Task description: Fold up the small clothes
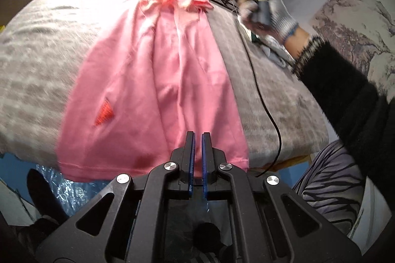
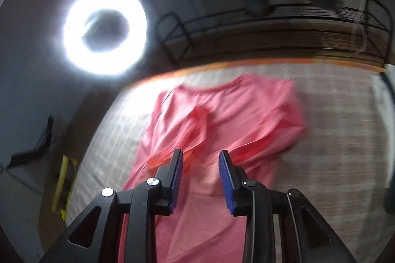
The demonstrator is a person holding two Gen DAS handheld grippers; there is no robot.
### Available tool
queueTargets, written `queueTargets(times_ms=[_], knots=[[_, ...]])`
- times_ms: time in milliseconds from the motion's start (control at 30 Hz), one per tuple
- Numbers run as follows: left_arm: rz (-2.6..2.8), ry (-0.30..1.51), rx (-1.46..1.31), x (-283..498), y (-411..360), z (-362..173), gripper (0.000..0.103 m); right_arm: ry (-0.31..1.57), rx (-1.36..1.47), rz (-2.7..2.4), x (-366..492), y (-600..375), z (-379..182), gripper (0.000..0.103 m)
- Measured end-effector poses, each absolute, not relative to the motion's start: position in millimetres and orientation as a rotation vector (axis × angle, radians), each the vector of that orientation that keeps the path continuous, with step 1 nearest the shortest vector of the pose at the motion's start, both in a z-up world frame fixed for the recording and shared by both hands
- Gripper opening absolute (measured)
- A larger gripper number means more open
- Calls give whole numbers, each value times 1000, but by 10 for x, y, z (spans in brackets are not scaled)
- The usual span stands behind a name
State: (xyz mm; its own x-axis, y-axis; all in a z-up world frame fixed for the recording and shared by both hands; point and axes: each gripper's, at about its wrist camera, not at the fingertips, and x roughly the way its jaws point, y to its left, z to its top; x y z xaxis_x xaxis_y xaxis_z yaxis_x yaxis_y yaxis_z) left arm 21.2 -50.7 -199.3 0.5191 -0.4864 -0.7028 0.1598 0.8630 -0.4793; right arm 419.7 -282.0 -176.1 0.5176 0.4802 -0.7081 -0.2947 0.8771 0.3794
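A pink garment [image 1: 158, 80] lies spread lengthwise on a grey cloth-covered table [image 1: 44, 60], with a small red patch [image 1: 105, 112] on its near left part. Its near hem hangs over the table's front edge. My left gripper [image 1: 198, 137] hovers over that hem with its jaws nearly shut and nothing between them. In the right wrist view the garment [image 2: 222, 119] shows bunched folds at its middle. My right gripper [image 2: 201, 154] is open just above those folds, empty. The gloved hand holding the right gripper [image 1: 266, 10] shows at the table's far right.
A black cable [image 1: 261, 95] runs across the table's right side. A bright ring light [image 2: 105, 30] stands at the far left. Dark metal racks [image 2: 271, 15] stand behind the table. Blue plastic [image 1: 64, 186] lies below the front edge. White cloth [image 1: 276, 53] lies at the right.
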Motion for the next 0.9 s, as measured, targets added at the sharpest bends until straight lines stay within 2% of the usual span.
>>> queueTargets(times_ms=[167, 300, 500, 667, 700, 733, 767, 800, 833, 900], knots=[[-354, 912, -374, 279, -173, -1774, 1, 931, 323, 333, 4321, -3424, -1814, 35], [-288, 858, -351, 389, 68, -1648, 1, 968, 345, 324, 4448, -3458, -1994, 36], [-253, 870, -386, 483, 202, -1768, 1, 1013, 376, 218, 4744, -3334, -2151, 52], [-279, 894, -383, 521, 141, -1850, 1, 1046, 521, 162, 4901, -3479, -2341, 52], [-280, 894, -372, 534, 123, -1843, 1, 1045, 517, 164, 4926, -3471, -2358, 49], [-279, 891, -354, 534, 101, -1835, 1, 1044, 507, 175, 4959, -3447, -2374, 31], [-278, 888, -347, 539, 83, -1825, 1, 1041, 499, 190, 4978, -3426, -2378, 21], [-280, 885, -343, 533, 73, -1817, 1, 1040, 488, 196, 5007, -3395, -2370, 6], [-283, 882, -343, 536, 72, -1812, 1, 1024, 459, 202, 5012, -3352, -2326, 2], [-286, 882, -349, 545, 73, -1812, 1, 988, 416, 217, 5007, -3273, -2216, 0]])
